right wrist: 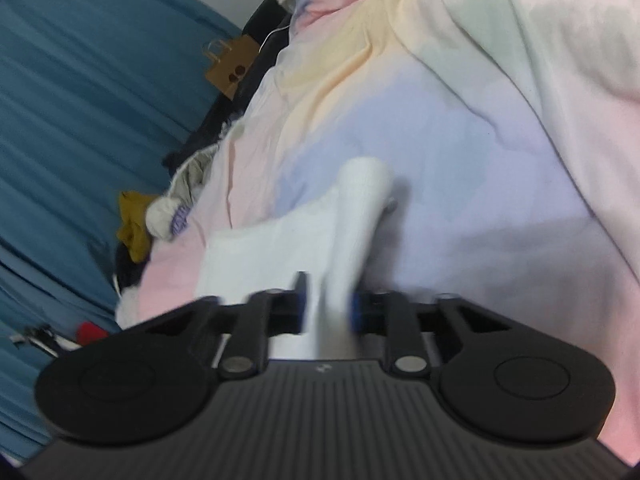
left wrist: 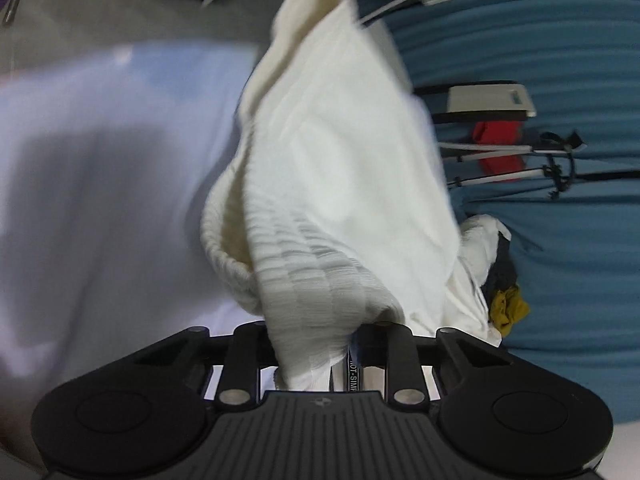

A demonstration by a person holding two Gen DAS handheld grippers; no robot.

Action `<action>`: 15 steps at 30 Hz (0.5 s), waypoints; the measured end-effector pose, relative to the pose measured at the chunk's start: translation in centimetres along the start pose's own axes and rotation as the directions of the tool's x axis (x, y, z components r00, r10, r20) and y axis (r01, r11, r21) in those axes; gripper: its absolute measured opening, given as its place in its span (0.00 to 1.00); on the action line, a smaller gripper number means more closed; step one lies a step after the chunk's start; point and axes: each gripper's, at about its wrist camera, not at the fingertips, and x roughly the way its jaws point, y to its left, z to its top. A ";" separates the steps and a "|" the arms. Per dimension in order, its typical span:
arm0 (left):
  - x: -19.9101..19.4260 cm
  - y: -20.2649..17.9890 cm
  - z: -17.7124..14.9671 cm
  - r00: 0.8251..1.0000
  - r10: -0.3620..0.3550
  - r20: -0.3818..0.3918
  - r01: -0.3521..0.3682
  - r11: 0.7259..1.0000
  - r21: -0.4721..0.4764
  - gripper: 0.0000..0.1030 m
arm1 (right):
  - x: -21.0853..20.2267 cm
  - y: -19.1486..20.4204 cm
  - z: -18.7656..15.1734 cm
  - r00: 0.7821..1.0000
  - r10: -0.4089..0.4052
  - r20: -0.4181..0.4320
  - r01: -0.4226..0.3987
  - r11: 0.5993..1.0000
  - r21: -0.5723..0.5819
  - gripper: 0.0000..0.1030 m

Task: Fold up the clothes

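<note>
Where writing shows, only a cut-off strip reading "OT-SIM" [left wrist: 353, 376] is legible, just right of the cloth inside the left claw [left wrist: 308, 364]. Left claw: closed on a bunched edge of the white ribbed garment [left wrist: 332, 168], which rises ahead of it, blurred. Right claw [right wrist: 330, 312]: closed on a white garment [right wrist: 280, 248] that spreads ahead and to its left over the pastel bedding [right wrist: 460, 140]; fingertips hidden by cloth. Ahead-left: brown paper bag [right wrist: 232, 66], print unreadable; mustard cloth [right wrist: 134, 226]; blue curtain [right wrist: 80, 100].
</note>
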 end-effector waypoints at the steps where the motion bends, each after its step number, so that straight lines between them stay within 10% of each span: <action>1: -1.4 -0.1 0.7 1.000 0.000 0.011 -0.001 1.000 0.011 0.24 | -0.2 -0.3 0.3 1.000 0.002 0.006 -0.002 1.000 0.011 0.09; 10: -11.3 3.9 6.5 0.999 0.036 0.005 -0.036 0.998 0.046 0.23 | -4.1 1.0 1.2 0.988 -0.009 0.155 0.011 1.000 -0.010 0.06; 15: -10.7 5.7 7.9 0.995 0.097 -0.027 -0.094 0.992 0.088 0.25 | -5.1 0.7 1.3 0.965 -0.154 0.212 0.163 0.986 -0.027 0.06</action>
